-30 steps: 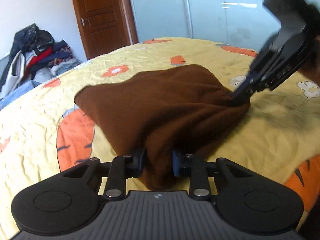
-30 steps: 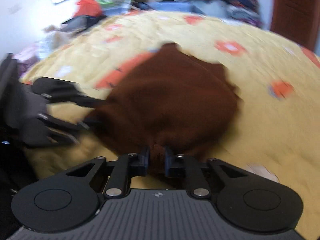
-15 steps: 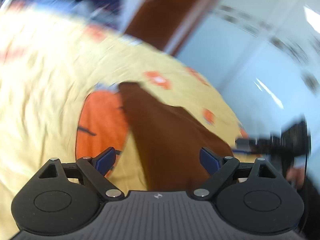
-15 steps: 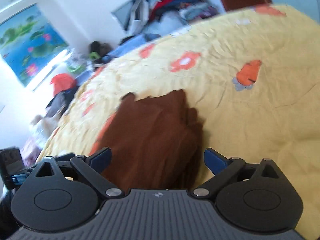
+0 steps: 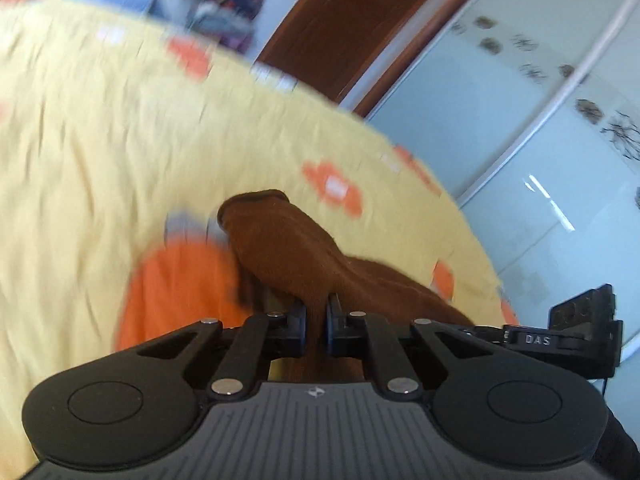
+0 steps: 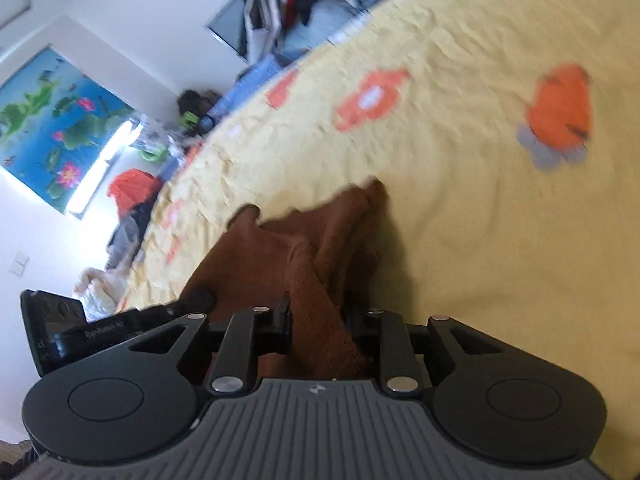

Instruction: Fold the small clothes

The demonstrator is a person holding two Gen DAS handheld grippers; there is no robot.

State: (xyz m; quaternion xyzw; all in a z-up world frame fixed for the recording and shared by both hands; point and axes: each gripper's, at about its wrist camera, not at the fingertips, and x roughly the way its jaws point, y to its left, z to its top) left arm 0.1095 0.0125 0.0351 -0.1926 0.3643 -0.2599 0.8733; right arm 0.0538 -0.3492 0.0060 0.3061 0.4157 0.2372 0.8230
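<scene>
now both just closed, left gripper [image 5: 316,322] pinching brown garment [image 5: 288,248], right gripper [image 6: 316,324] seemingly clamping its bunched fold

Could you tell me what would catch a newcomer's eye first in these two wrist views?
First, the brown garment bunched mid-frame on the yellow bedspread with orange prints. The left gripper and right gripper, at the bottom of each view, have just closed onto folds of it. A bright lotus picture hangs on the far-left wall.

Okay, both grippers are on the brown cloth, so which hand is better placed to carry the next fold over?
Probably the left. The left gripper, jaws just closed, pinches a thin raised edge of the brown cloth. The right gripper, also just closed, holds a thicker bunched ridge, better as an anchor on the yellow bedspread.
</scene>
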